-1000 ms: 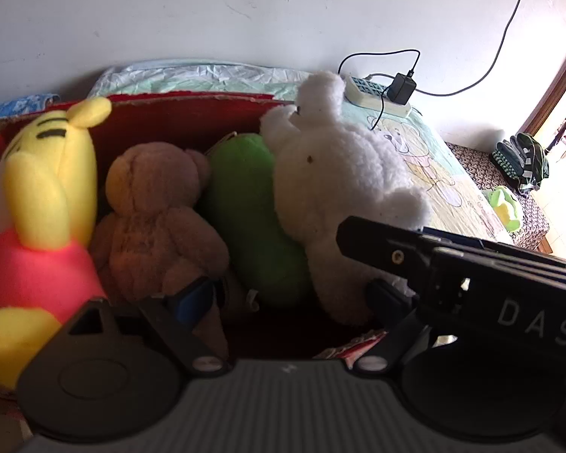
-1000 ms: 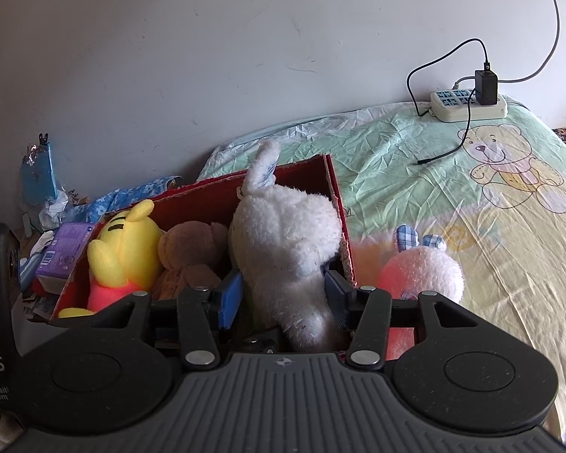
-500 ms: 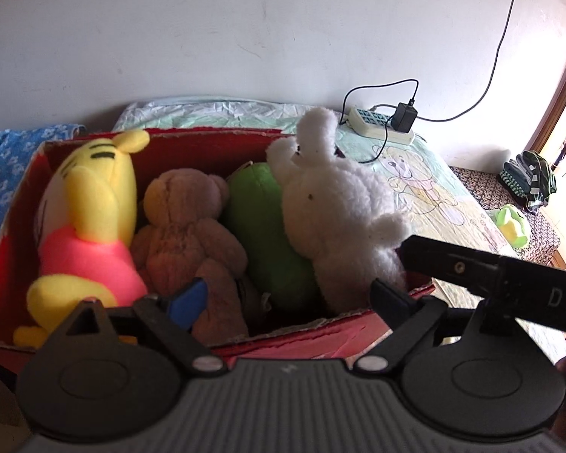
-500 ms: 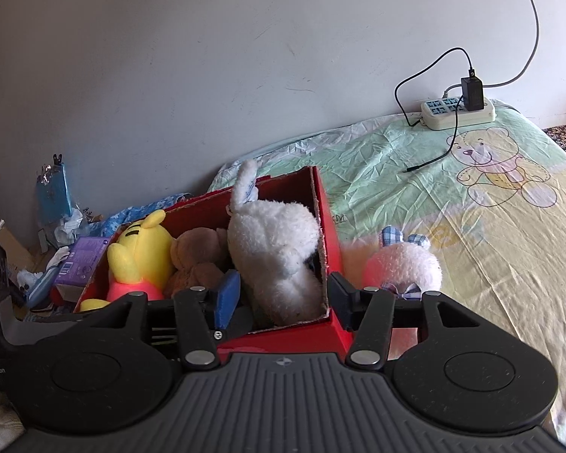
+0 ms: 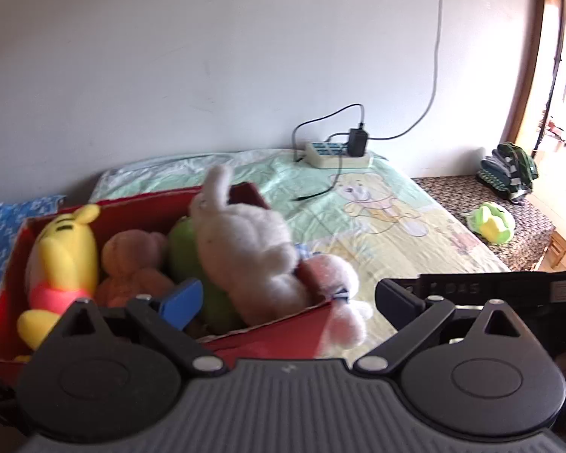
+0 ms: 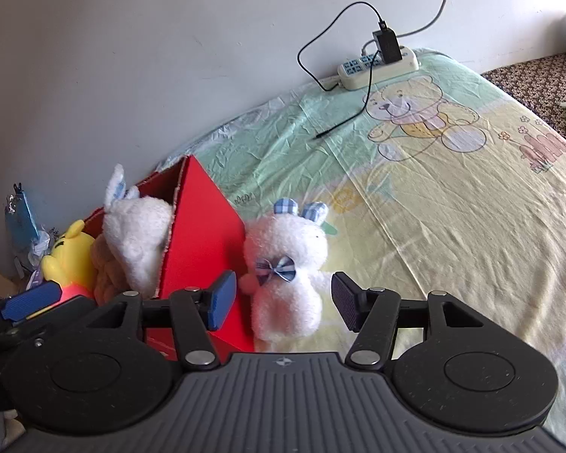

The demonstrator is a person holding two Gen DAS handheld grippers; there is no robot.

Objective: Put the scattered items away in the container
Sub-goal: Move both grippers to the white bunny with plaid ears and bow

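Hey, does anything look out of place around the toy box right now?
Yes: one white plush with blue checked bow sits on the bedsheet just outside the red box, while the other toys are inside.

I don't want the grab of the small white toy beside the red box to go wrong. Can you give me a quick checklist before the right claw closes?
1. Right claw open: ok.
2. Bow-tie plush between its fingers: ok; the plush sits just ahead of the tips.
3. Plush outside the red box, on the bed sheet: ok.
4. Room in box: cannot tell; white rabbit fills the near end.
5. Left claw open, holding nothing: ok.
6. Charger cable away from plush: ok.
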